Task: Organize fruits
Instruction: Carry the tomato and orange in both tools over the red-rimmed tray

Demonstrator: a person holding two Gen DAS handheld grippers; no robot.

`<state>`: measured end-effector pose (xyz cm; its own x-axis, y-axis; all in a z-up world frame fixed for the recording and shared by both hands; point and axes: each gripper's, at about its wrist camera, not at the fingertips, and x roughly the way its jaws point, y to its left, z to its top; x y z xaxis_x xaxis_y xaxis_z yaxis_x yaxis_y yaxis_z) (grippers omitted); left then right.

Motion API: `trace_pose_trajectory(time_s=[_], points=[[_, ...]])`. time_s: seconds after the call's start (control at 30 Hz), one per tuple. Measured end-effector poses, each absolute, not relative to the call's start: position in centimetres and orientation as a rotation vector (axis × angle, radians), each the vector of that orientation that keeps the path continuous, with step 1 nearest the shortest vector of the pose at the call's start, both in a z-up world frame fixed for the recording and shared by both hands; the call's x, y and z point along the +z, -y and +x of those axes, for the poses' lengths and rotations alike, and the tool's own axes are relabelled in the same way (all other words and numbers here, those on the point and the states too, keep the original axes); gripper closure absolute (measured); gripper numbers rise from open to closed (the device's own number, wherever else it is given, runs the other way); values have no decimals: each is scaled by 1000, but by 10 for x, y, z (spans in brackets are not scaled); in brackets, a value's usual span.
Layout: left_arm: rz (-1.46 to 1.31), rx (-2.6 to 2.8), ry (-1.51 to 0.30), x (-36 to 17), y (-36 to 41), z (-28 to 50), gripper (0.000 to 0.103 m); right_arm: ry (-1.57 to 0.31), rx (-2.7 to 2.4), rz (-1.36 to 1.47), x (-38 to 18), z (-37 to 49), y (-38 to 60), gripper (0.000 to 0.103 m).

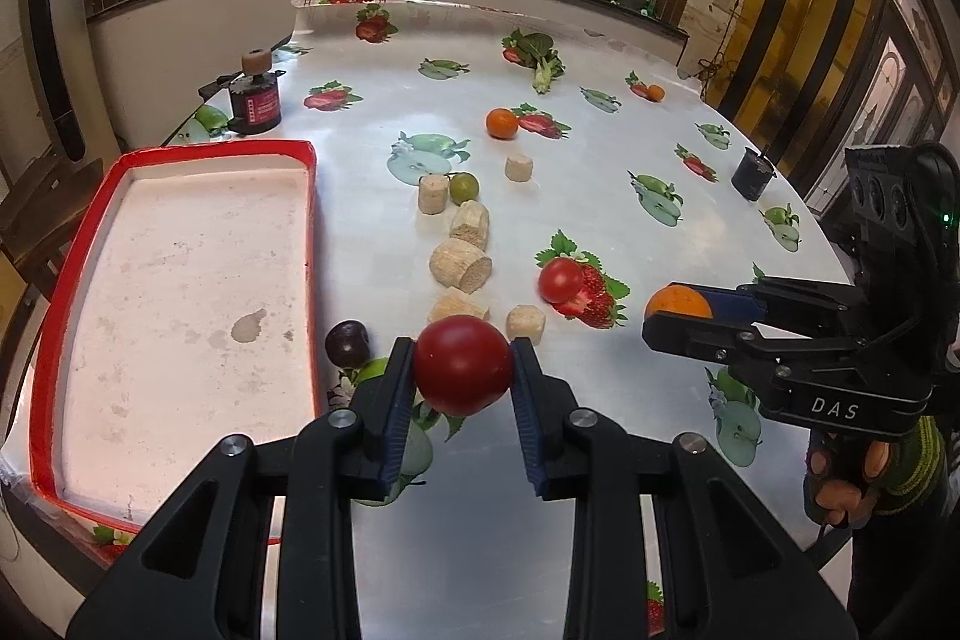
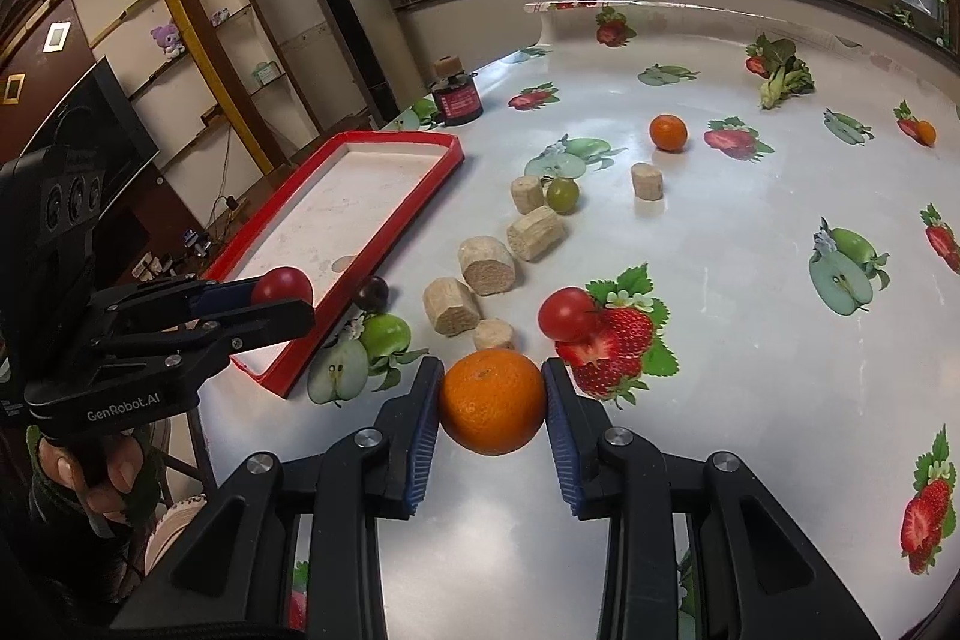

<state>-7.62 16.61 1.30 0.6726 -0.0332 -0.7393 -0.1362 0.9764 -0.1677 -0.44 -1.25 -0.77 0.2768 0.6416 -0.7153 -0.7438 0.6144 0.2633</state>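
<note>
Left wrist view: a red tomato (image 1: 462,364) is clamped between the closed-in fingers of the left gripper (image 1: 462,370), beside the red tray (image 1: 312,220), presumably for depositing. An orange (image 2: 492,400) is pinched likewise by the right gripper (image 2: 492,403), seemingly lifted.

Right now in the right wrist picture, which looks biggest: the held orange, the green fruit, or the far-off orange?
1. Held orange, though nearness inflates it.
2. Far-off orange and green fruit look alike; unranked.
</note>
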Motion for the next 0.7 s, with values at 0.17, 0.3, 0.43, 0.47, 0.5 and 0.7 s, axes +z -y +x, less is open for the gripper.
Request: trace_pose_trajectory(time_s=[0.17,0.3,0.43,0.47,0.5,0.7], points=[[-230,82,-829,12,-178,-81,75,-883,964,-142,-4,-12,-1,69],[-239,96,-824,12,-187,-85,75,-879,986,-150,-2,-17,-13,69],[-250,113,-821,11,-197,-88,75,-876,1006,-160,-1,-20,-25,69],[-253,116,-819,10,-200,-89,75,-876,1010,-162,-1,-21,-28,69],[-256,121,-818,10,-203,-90,75,-876,1016,-163,0,-22,-31,69],[-267,153,-810,11,-221,-98,75,-870,1045,-172,2,-27,-50,69]])
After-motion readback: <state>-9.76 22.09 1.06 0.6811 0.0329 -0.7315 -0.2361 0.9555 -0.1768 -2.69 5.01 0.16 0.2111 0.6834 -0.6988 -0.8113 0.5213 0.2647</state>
